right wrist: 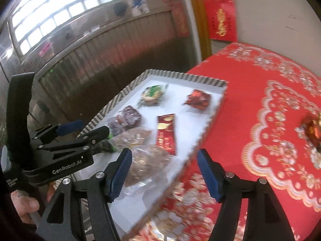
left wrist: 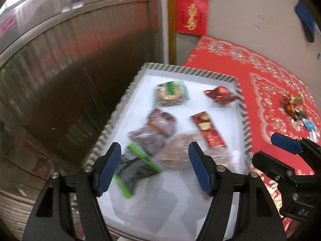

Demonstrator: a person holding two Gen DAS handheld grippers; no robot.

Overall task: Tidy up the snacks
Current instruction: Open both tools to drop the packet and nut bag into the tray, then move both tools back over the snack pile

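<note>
A white tray with a striped rim [left wrist: 188, 70] [right wrist: 186, 77] lies at the left edge of the table. In it are a green-labelled cake [left wrist: 170, 93], a red foil packet [left wrist: 220, 95], a red bar [left wrist: 208, 129], dark purple packets [left wrist: 156, 130], a clear bag of brown snacks [left wrist: 180, 150] and a green-edged dark packet [left wrist: 134, 168]. My left gripper [left wrist: 154, 145] [right wrist: 86, 129] hovers open over the tray's near end, holding nothing. My right gripper [right wrist: 165, 152] [left wrist: 278, 152] is open and empty above the tray's right rim. A small heap of wrapped snacks [left wrist: 293, 106] [right wrist: 313, 132] lies on the cloth to the right.
A red tablecloth with a gold and white pattern [left wrist: 260, 80] covers the table. Left of the tray the table ends, with a corrugated metal shutter [left wrist: 80, 60] beyond. Red posters [left wrist: 191, 14] hang on the back wall. A hand [right wrist: 26, 202] holds the left gripper.
</note>
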